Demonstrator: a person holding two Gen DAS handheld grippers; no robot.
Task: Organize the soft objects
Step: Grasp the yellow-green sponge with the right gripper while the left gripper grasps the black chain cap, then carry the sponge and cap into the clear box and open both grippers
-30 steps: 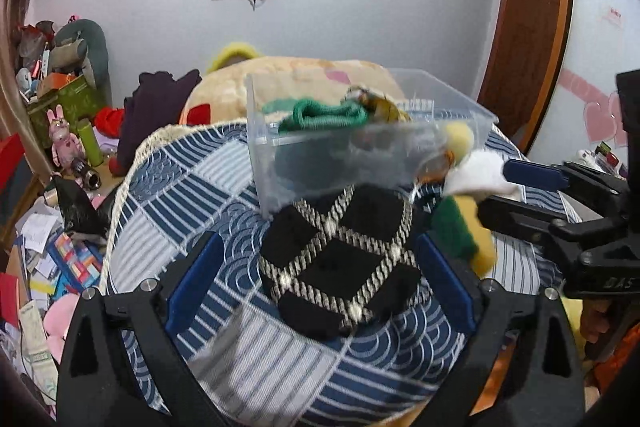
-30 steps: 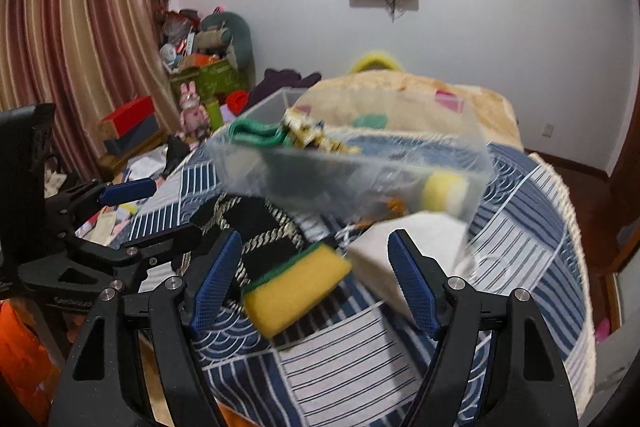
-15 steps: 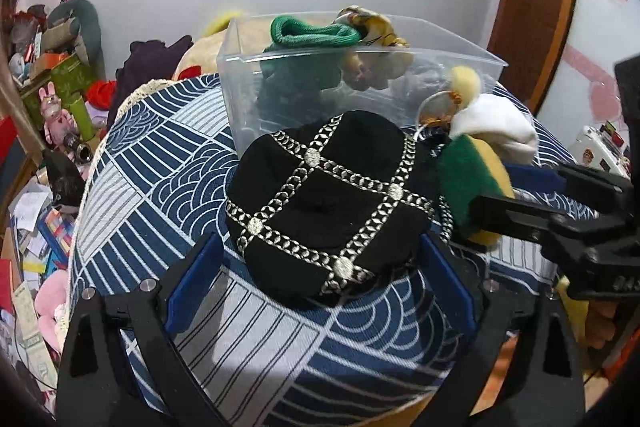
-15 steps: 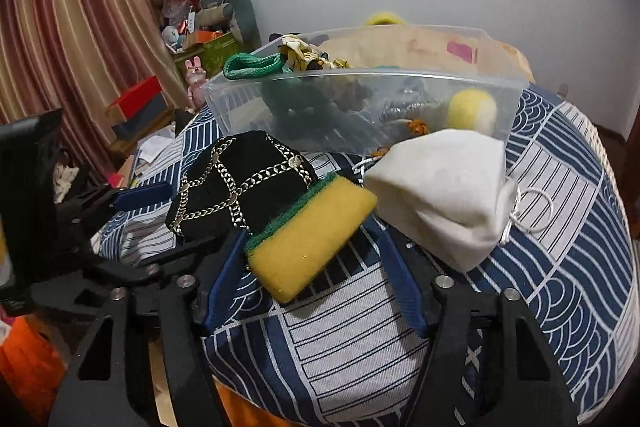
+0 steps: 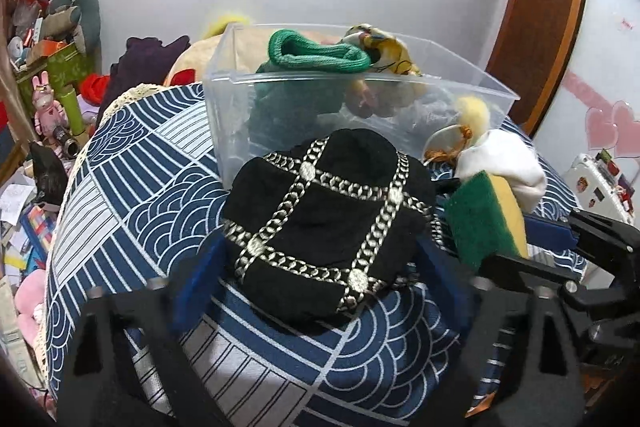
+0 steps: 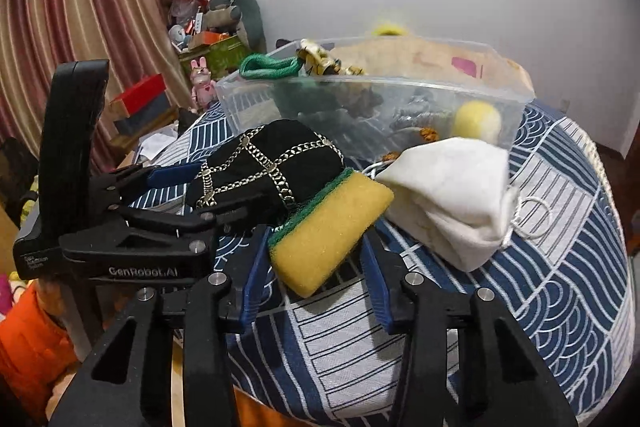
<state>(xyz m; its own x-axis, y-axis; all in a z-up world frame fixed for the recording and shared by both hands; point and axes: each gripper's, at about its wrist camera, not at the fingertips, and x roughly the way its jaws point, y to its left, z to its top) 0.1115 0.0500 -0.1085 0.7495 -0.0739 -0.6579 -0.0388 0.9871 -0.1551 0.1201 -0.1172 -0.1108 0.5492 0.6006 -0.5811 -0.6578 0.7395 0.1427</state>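
A black pouch [image 5: 320, 207] with a silver chain pattern lies on the blue patterned tablecloth [image 5: 152, 167]. My left gripper [image 5: 320, 243] straddles it, its jaws still closing and the blue pads touching both sides. To its right a yellow sponge [image 6: 328, 227] with a green scouring face sits between the pads of my right gripper [image 6: 315, 233]; those jaws are also closing and meet its long edges. A white cloth bag [image 6: 452, 187] lies right of the sponge. Behind stands a clear plastic bin [image 5: 304, 115] holding a green knit piece [image 5: 316, 55], a yellow ball [image 6: 478, 119] and other soft items.
The cloth-covered table is round and drops away close in front of both grippers. Toys, boxes and papers [image 5: 44, 99] crowd the floor and shelf at the left. A wooden door [image 5: 536, 11] stands at the right, a striped curtain [image 6: 80, 7] further left.
My left gripper sank and came forward around the black pouch, and its jaws narrowed onto it. The right jaws closed in from wide apart to the sponge's edges.
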